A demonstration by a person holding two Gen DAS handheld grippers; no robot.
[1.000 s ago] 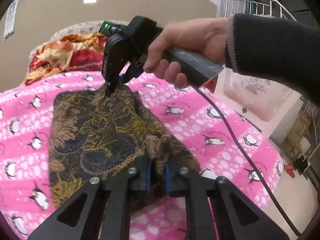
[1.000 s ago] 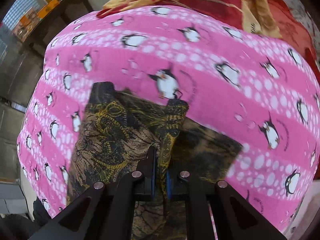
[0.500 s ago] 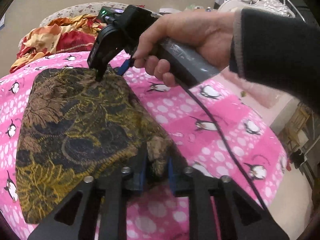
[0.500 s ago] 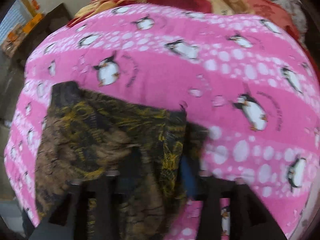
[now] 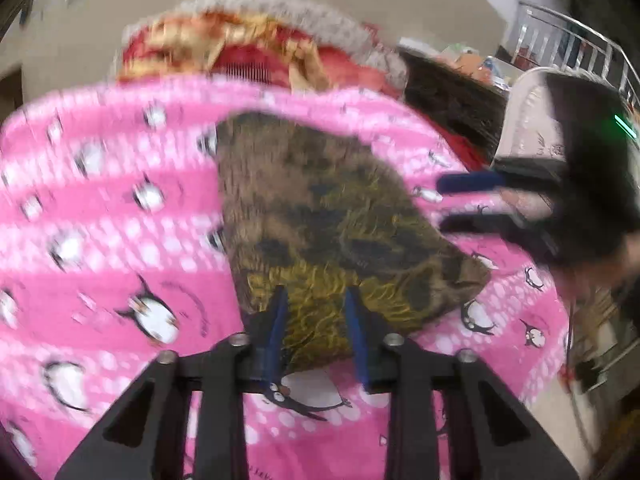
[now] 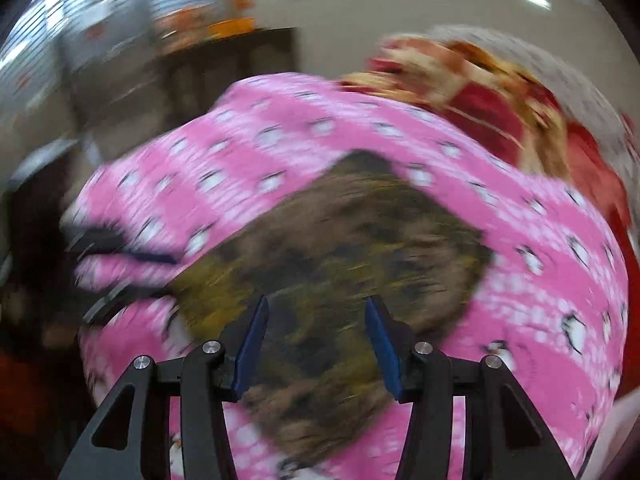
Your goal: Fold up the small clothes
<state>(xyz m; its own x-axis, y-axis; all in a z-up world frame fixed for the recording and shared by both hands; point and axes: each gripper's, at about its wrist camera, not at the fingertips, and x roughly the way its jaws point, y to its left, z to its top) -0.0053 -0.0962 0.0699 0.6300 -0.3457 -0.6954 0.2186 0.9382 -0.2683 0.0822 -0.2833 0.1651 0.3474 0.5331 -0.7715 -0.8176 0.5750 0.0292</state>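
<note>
Left wrist camera: the left gripper point(image 5: 316, 320) has its jaws spread apart with nothing pinched, the blue pads hanging over the near edge of the folded garment point(image 5: 320, 220). That brown, black and yellow patterned cloth lies flat on the pink penguin blanket point(image 5: 100, 240). Its long axis runs from the near hem away toward the red and gold bedding point(image 5: 248, 48) at the far end, narrowing as it goes, and its broad end reaches out to the right. Over on the right, the right gripper point(image 5: 444, 204) is blurred, jaws parted, just off the cloth's right edge and empty.

Right wrist camera, heavy blur: the right gripper point(image 6: 316, 332) is wide open and holds nothing, with the garment point(image 6: 340, 248) lying straight ahead beneath it on the blanket point(image 6: 540, 280). Here the cloth stretches slantwise, from near left to far right. The left gripper point(image 6: 164, 276) shows at the left edge, jaws apart, beside the cloth's left end. The bedding point(image 6: 500, 92) sits beyond.
</note>
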